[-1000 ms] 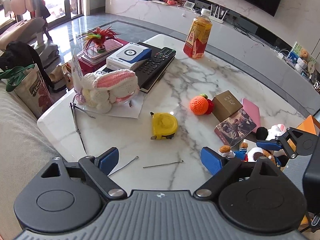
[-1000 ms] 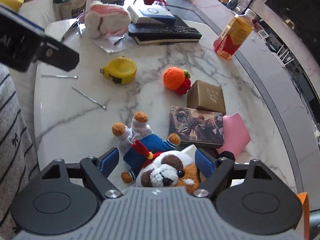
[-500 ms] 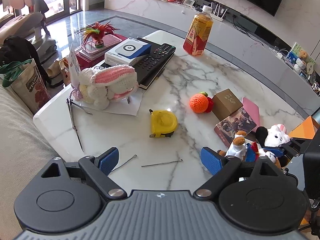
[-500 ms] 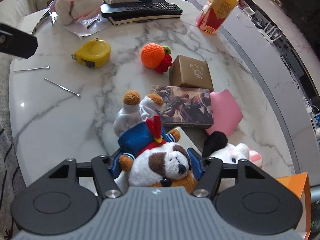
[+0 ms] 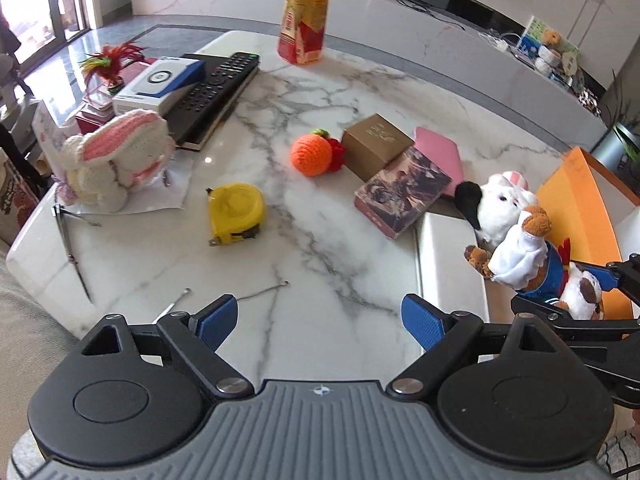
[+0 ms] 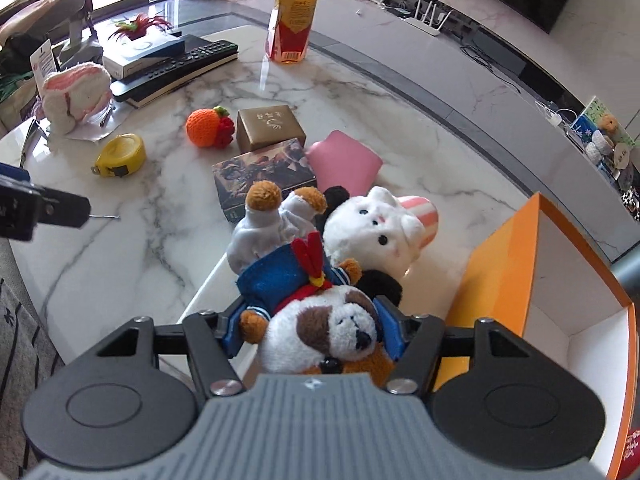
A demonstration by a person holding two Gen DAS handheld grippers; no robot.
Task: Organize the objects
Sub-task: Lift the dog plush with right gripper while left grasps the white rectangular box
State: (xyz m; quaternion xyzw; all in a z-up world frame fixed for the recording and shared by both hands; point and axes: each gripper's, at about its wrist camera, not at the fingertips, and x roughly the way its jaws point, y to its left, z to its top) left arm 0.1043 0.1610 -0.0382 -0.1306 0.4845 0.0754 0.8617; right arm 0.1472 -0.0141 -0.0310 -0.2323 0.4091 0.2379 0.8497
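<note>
Plush dog [image 6: 320, 320] in a blue sailor jacket pinched at the body between the blue pads of the right gripper [image 6: 310, 330], head toward the camera, legs pointing away, lifted off the marble table [image 6: 132, 216] and hanging just left of the open orange box [image 6: 500, 264]. Seen from the left wrist as well, the same dog [image 5: 532, 264] raised in front of the box's orange wall [image 5: 576, 208]. Just beyond the dog, a white plush cat [image 6: 380, 232] with black ears lying on the table, touching a pink pouch [image 6: 344, 162]. Farther from the box, an illustrated card box [image 6: 264, 176] beside a small brown box [image 6: 270, 126], then a crocheted orange [image 6: 206, 127], then a yellow tape measure [image 6: 120, 155]. Farther still, a pink-and-white crocheted rabbit [image 5: 116, 160] on a sheet of paper, next to a black remote [image 5: 216, 88] and a white-and-blue carton [image 5: 160, 84]. At the far edge, a bottle of amber drink [image 6: 294, 16]. Left gripper [image 5: 320, 318] spread wide and holding nothing, low over the near edge of the table, with thin metal picks [image 5: 262, 290] lying just ahead of its fingers.
</note>
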